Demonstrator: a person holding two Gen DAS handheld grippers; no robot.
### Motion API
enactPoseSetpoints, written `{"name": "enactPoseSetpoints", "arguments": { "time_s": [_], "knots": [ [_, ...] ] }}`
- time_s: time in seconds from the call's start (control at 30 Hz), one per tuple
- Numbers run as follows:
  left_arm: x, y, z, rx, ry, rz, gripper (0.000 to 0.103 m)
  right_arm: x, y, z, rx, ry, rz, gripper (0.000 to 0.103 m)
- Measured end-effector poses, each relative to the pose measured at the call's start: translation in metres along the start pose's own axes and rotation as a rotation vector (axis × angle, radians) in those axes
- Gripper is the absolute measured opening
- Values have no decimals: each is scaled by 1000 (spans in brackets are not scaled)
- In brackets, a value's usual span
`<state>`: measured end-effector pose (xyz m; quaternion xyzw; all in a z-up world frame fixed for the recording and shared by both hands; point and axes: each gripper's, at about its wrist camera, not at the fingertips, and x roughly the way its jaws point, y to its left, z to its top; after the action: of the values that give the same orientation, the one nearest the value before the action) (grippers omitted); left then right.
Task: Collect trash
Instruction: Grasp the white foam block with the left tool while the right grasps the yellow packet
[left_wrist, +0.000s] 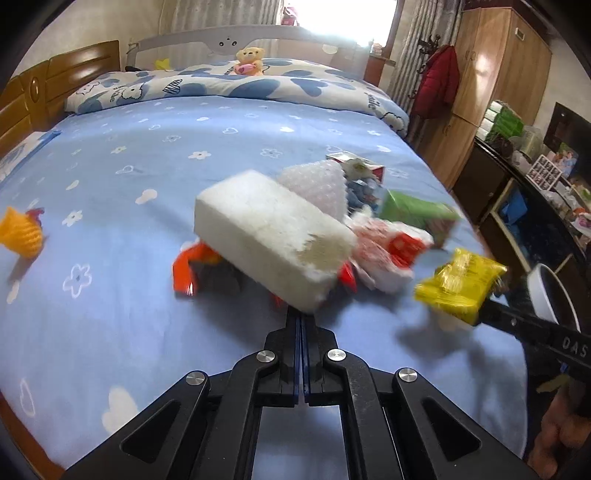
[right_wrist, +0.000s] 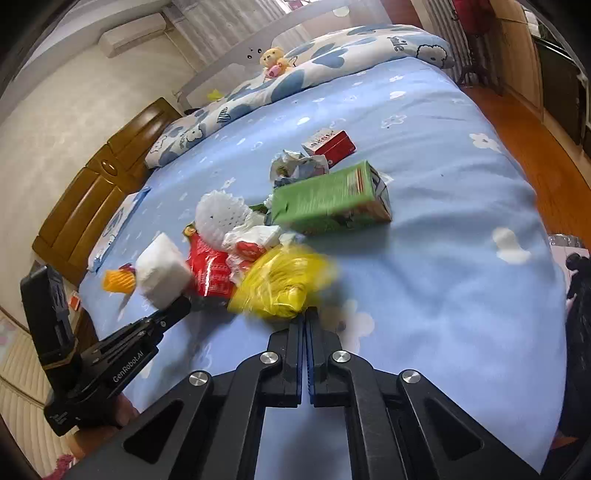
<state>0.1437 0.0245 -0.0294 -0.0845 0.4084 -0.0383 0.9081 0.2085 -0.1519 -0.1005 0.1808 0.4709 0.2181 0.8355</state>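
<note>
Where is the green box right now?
The green box lies on the blue bed, at the far edge of the trash pile, just before the red box.

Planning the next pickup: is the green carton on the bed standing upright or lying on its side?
Lying on its side: the green carton rests lengthwise on the blue bedsheet, its folded end facing sideways.

Yellow wrapper (right_wrist: 282, 286) at closed right tool (right_wrist: 303, 314) tips, blue bedsheet (right_wrist: 443, 258).
</note>
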Motion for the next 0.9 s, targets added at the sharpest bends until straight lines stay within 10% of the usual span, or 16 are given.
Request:
{"name": "enactPoseSetpoints", "arguments": {
  "time_s": [0.37, 0.5, 0.77, 0.9],
  "knots": [
    [-28, 18, -13, -9, 19, -60, 3, -42, -3, -22, 4, -46, -52, 0],
    [-37, 35, -16, -91, 1, -32, 62, -51, -7, -28, 23, -58, -64, 0],
    [-13, 48, -8, -153, 12, 63, 63, -49, -6, -30, -2, -48, -64, 0],
    [-6, 31, -3, -65, -17, 145, 46, -48, -7, -31, -12, -42, -54, 0]
  ]
}}
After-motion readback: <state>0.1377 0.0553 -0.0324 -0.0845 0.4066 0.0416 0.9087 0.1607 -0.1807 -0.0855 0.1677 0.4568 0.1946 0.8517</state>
